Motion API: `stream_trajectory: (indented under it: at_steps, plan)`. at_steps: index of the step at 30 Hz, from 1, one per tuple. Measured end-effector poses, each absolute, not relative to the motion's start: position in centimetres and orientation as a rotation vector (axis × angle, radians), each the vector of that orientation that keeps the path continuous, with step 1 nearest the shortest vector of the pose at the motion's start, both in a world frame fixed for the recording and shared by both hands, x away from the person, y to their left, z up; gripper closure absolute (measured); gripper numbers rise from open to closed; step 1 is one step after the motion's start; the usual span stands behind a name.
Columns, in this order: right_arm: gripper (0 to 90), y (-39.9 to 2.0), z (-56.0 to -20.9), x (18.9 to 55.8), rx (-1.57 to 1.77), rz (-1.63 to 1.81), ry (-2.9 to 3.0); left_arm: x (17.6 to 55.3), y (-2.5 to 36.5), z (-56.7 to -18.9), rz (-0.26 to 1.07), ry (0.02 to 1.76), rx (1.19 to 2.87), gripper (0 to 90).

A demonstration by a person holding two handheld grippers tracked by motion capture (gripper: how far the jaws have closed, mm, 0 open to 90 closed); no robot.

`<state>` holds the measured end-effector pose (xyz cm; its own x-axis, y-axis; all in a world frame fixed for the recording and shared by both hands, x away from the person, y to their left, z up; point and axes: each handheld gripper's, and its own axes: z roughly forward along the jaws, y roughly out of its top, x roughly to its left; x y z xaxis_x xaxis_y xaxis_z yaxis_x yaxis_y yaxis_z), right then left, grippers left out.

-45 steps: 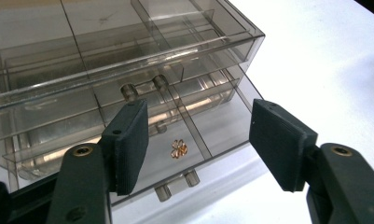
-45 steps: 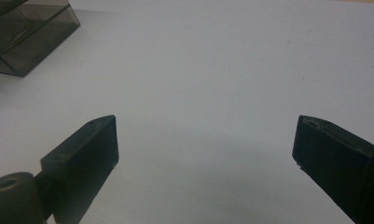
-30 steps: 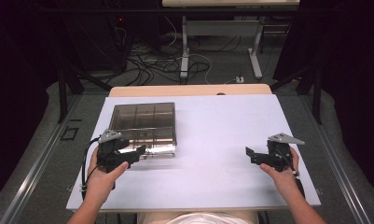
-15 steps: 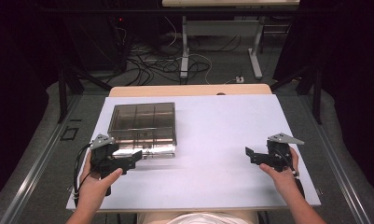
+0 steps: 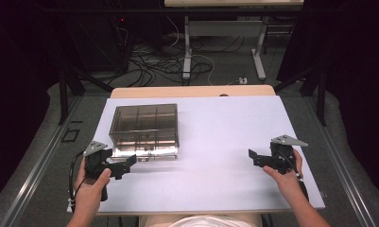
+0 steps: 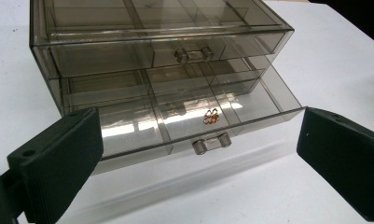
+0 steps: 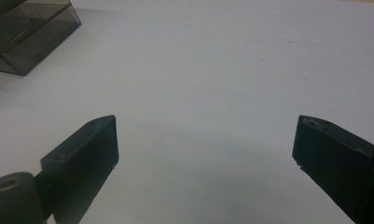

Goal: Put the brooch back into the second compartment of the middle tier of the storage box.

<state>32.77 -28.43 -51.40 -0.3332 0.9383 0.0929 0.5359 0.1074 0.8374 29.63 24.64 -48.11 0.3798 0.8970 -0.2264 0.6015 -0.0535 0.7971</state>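
Observation:
A smoky clear plastic drawer box (image 5: 144,124) stands on the left half of the white table (image 5: 225,137). Its lower drawer (image 6: 184,123) is pulled out and a small gold piece of jewellery (image 6: 211,116) lies in its middle compartment. The upper drawer (image 6: 175,51) is pushed in. My left gripper (image 5: 128,163) is open just in front of the box, its jaws wide on either side of the lower drawer handle (image 6: 211,143) and apart from it. My right gripper (image 5: 251,156) is open over bare table at the right, with nothing between its jaws.
A corner of the drawer box (image 7: 28,35) sits far to the left in the right gripper view. Beyond the table's far edge lie a wooden board (image 5: 192,91), cables (image 5: 163,61) and desk legs on the floor.
My left gripper has pulled back towards the near left edge of the table, away from the box. The right gripper has stayed in place.

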Motion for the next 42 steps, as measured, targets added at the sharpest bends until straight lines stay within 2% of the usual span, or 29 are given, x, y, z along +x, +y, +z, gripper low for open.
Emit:
stream_trajectory:
  at_steps: [18, 42]
  plan:
    - [6.6, -28.3, -51.5, 32.8, 1.441, 1.139, 1.93, 29.2, 26.3, -49.6, 0.495, 1.314, 1.766, 0.3]
    - [6.6, -28.5, -51.7, 32.8, 1.441, 1.135, 1.937, 29.6, 26.4, -50.9, 0.452, 1.31, 1.785, 0.4]
